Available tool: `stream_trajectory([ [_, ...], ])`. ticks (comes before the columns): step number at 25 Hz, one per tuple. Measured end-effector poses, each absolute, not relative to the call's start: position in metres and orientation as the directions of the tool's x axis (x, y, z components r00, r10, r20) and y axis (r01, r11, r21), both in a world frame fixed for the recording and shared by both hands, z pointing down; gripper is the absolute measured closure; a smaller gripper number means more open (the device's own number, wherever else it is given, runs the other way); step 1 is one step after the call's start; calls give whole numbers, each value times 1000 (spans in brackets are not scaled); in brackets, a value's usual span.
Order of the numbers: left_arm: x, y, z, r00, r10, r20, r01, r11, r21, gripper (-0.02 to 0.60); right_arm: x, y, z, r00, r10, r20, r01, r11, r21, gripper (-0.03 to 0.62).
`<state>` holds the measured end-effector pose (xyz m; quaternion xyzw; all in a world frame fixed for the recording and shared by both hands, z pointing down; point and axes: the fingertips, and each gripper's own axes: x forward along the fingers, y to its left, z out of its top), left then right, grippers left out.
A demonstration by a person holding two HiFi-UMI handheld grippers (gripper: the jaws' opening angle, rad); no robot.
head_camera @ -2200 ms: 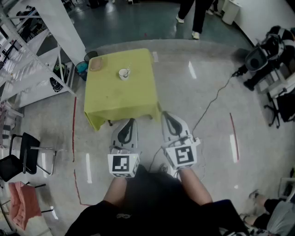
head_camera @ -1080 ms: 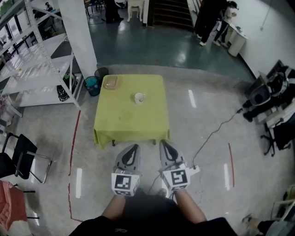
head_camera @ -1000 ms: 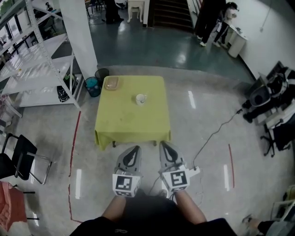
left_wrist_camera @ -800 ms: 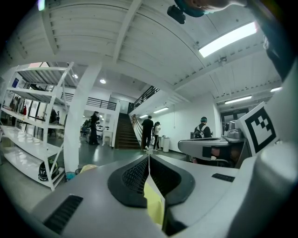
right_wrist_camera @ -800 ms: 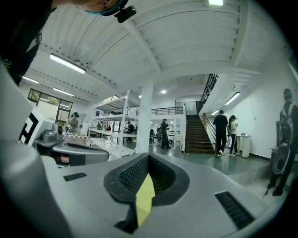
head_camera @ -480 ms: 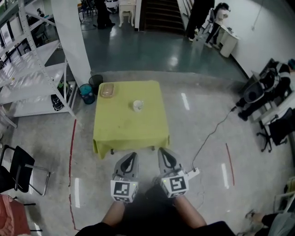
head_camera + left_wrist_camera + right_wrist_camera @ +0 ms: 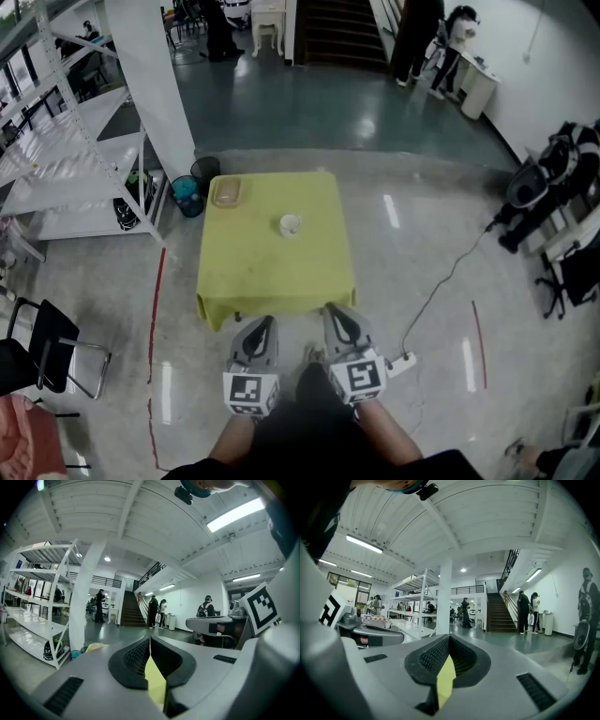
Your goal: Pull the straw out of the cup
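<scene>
The left claw (image 7: 265, 321) and right claw (image 7: 330, 309), both closed and empty, point toward a cup (image 7: 291, 225) on the surface (image 7: 272, 277) ahead.

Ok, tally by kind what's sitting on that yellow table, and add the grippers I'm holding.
Cup: 1
Tan tray: 1
Grippers: 2, the left gripper and the right gripper
Total: 4
A straw is too small to make out from here.

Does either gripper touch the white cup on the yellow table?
No, the left gripper and right gripper hang at the table's near edge, well apart from the cup.
</scene>
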<state>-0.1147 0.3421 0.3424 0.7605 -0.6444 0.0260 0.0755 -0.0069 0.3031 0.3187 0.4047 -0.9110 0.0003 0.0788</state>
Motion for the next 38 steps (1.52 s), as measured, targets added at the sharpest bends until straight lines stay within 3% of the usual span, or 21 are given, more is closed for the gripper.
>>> stream_trajectory([
  [24, -98, 130, 393, 149, -936, 319, -989, -144, 38, 534, 15, 76, 385, -698, -685, 209, -711, 698, -87, 579],
  [38, -83, 57, 415, 162, -903, 397, -986, -167, 24, 532, 33, 7, 411, -710, -659, 248, -700, 697, -155, 578],
])
